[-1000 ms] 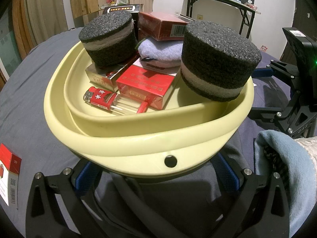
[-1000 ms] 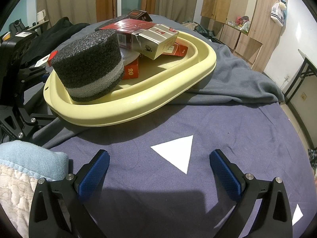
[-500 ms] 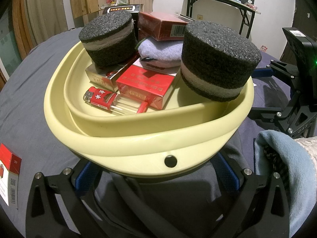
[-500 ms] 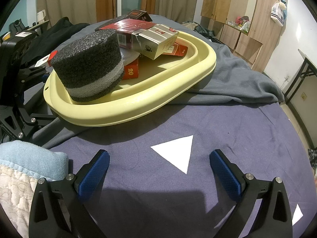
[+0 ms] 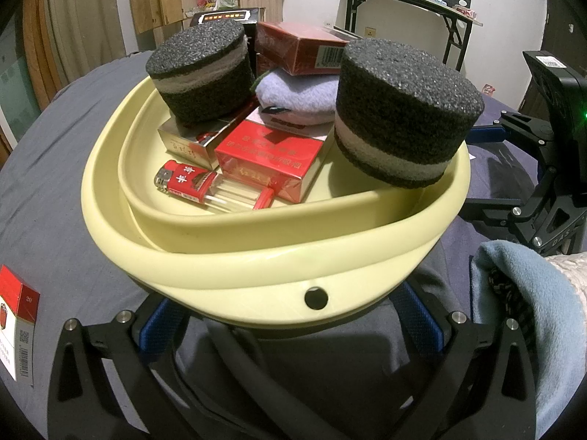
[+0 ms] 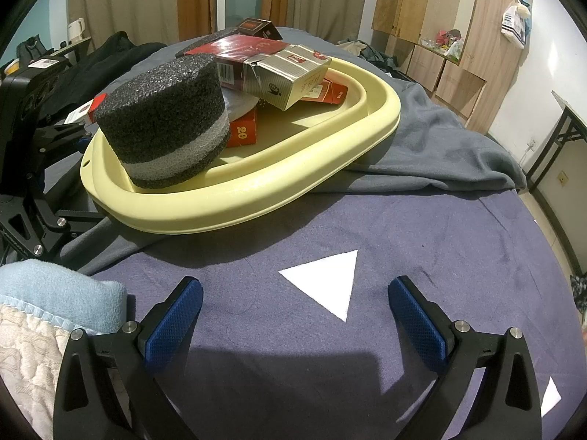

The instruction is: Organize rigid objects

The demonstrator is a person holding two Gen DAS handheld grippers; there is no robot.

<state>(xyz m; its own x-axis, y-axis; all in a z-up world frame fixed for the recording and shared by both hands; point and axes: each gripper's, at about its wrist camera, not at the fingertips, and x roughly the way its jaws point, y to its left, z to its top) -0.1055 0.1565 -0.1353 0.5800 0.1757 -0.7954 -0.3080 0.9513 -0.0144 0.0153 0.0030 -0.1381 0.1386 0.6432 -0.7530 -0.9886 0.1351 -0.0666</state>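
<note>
Surface: a bed covered with a blue-grey cloth point(image 6: 422, 227) carries everything; a grey blanket point(image 6: 440, 146) lies bunched under the far side of the basin.
Basin: pale yellow oval plastic basin point(image 5: 256, 267) sits tilted, near rim just over the left gripper's fingers.
Contents, large: two black foam cylinders with a grey band, one at the right rim point(image 5: 403, 117), one at the back left point(image 5: 201, 73); a lilac folded cloth point(image 5: 297, 95) between them.
Contents, small: red cigarette pack point(image 5: 268, 154), gold-and-red pack point(image 5: 190, 143), dark red carton point(image 5: 301, 47) on top, silver box point(image 6: 290, 73), red lighter point(image 5: 187, 179) on the basin floor.
Progress: judged mostly done; the rigid items are piled in the basin.
Left to do: one red-and-white pack point(image 5: 18, 326) lies outside on the bed, left of the basin; judged the likely remainder.
Left gripper point(image 5: 290, 326): fingers spread wide under the basin rim; contact with the rim cannot be told; nothing is held between them.
Right gripper point(image 6: 295, 322): fingers wide apart, empty, low over the cloth near a white paper triangle point(image 6: 326, 282).
</note>
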